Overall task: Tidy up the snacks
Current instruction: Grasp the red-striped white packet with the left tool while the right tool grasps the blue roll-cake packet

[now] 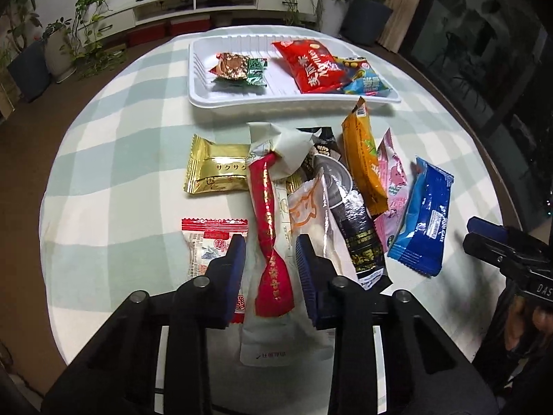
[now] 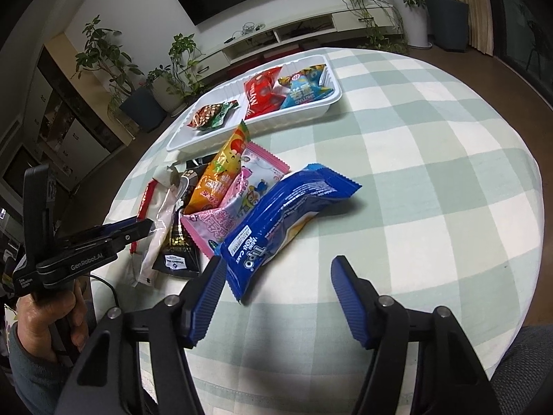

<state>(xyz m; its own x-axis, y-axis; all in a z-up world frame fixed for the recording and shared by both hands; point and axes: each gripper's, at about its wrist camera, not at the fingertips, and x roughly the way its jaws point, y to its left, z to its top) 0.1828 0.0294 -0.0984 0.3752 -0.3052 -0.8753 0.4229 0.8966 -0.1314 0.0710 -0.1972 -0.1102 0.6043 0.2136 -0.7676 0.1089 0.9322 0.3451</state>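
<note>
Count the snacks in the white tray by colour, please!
red packet: 1
blue packet: 1
green packet: 1
brown packet: 1
Total: 4

A long red foil-wrapped snack with gold lettering (image 1: 271, 242) is seen between the blue ribbed pads of the left gripper (image 1: 271, 252), with slight gaps on both sides. A white plastic tray (image 1: 207, 97) is set beyond, on the green-and-white checked tablecloth (image 1: 121, 173).
</note>
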